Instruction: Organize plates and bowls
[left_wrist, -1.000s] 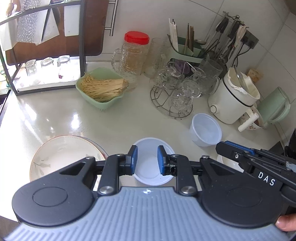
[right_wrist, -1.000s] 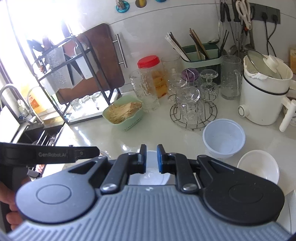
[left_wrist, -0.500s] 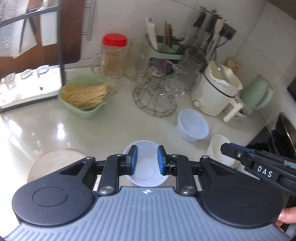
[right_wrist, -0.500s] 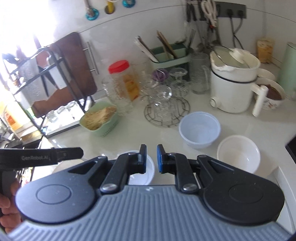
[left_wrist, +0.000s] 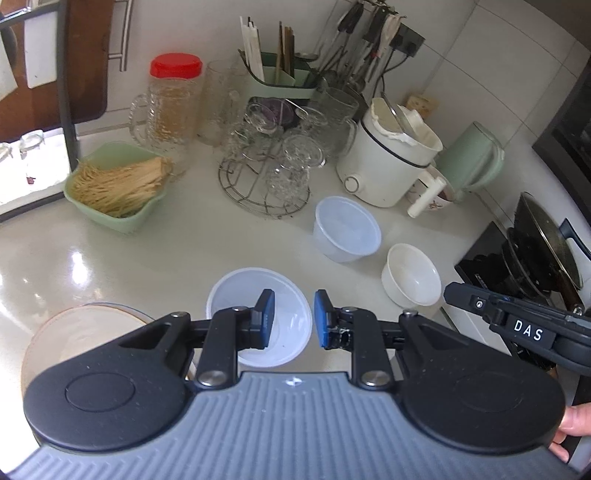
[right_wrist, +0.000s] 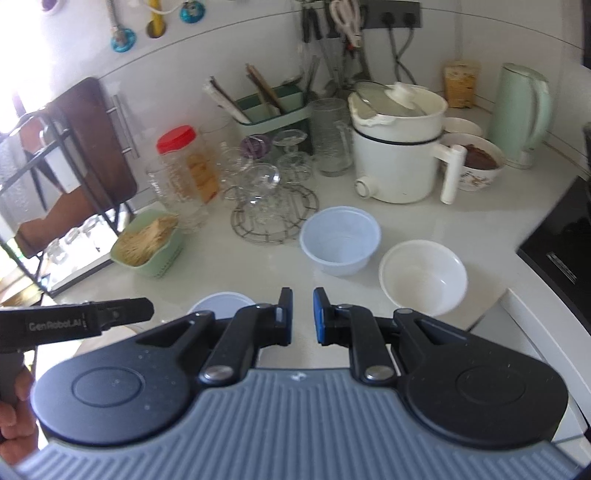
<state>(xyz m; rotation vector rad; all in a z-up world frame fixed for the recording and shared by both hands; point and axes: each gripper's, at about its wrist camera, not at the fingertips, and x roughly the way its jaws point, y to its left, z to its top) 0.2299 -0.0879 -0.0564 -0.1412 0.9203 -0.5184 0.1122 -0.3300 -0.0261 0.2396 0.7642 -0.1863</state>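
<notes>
My left gripper (left_wrist: 293, 319) hovers over a translucent plastic bowl (left_wrist: 255, 291) on the white counter, jaws a little apart with nothing between them. A floral-rimmed plate (left_wrist: 74, 332) lies to the left, partly hidden by the gripper body. Further right stand a second plastic bowl (left_wrist: 347, 229) and a white ceramic bowl (left_wrist: 412, 275). My right gripper (right_wrist: 303, 314) is nearly closed and empty, held above the counter in front of the second plastic bowl (right_wrist: 340, 240) and the ceramic bowl (right_wrist: 423, 277). The near plastic bowl (right_wrist: 218, 301) peeks out at its left.
At the back stand a green basket of noodles (left_wrist: 114, 184), a red-lidded jar (left_wrist: 173, 99), a wire rack of glasses (left_wrist: 269, 166), a white electric pot (left_wrist: 388, 162) and a green kettle (right_wrist: 521, 110). A stove with a pan (left_wrist: 543, 243) borders the right. A dish rack (right_wrist: 55, 166) stands left.
Both views have swung to the right: the white ceramic bowl and the stove have come into the left wrist view, and the plate has slid toward the left edge. Neither gripper's jaws have changed.
</notes>
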